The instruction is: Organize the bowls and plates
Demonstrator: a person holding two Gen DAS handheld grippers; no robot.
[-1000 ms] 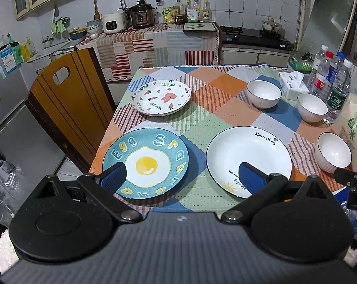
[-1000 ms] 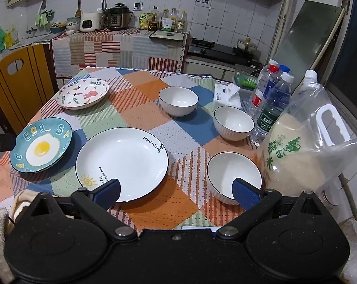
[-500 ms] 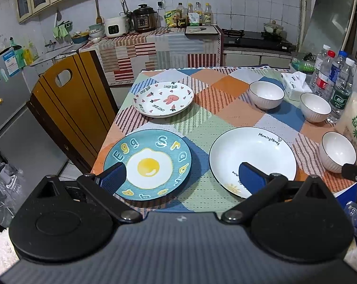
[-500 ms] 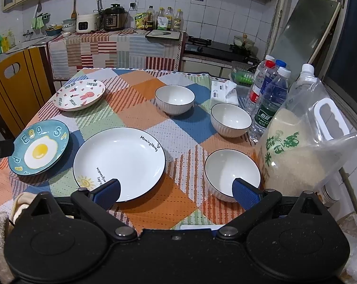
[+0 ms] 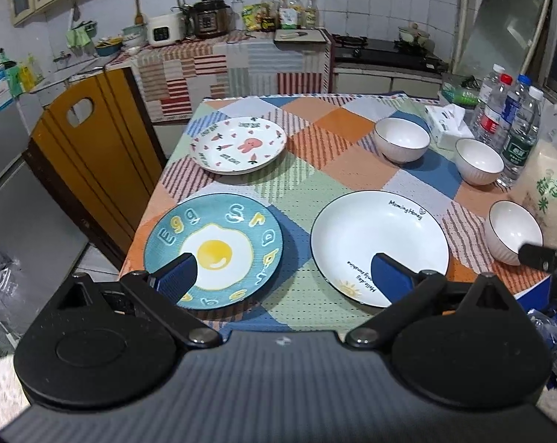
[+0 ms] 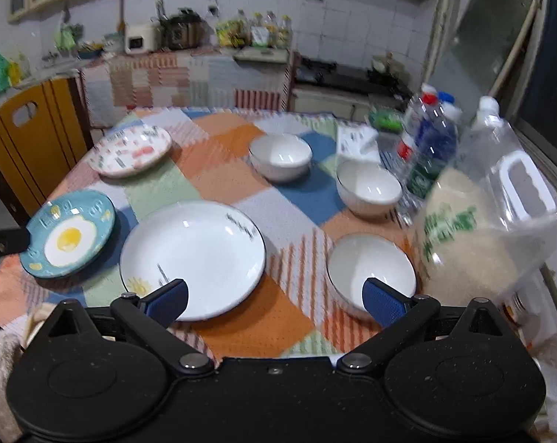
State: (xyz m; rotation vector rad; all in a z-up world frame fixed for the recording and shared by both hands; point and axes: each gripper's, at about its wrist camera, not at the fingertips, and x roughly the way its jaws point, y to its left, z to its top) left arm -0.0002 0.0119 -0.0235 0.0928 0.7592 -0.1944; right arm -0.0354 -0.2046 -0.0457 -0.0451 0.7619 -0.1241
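A blue fried-egg plate [image 5: 219, 236] lies at the near left of the checked table, with a rabbit-print plate [image 5: 238, 144] behind it and a large white plate [image 5: 380, 236] to its right. Three white bowls run down the right side: far [image 5: 402, 139], middle [image 5: 479, 160], near [image 5: 512, 229]. My left gripper [image 5: 278, 277] hangs open above the near table edge, between the egg plate and the white plate. My right gripper [image 6: 274, 301] is open too, over the edge between the white plate [image 6: 193, 243] and the near bowl [image 6: 370, 265]. Neither gripper holds anything.
A big clear jug of rice [image 6: 474, 229] stands just right of the near bowl. Water bottles [image 5: 514, 125] and a tissue pack [image 5: 446, 125] crowd the far right. A wooden chair [image 5: 86, 147] stands against the table's left side. A kitchen counter runs behind.
Both grippers have moved forward and lower toward the table, so the plates and bowls look larger. The right wrist view is blurred by motion. No dish has moved.
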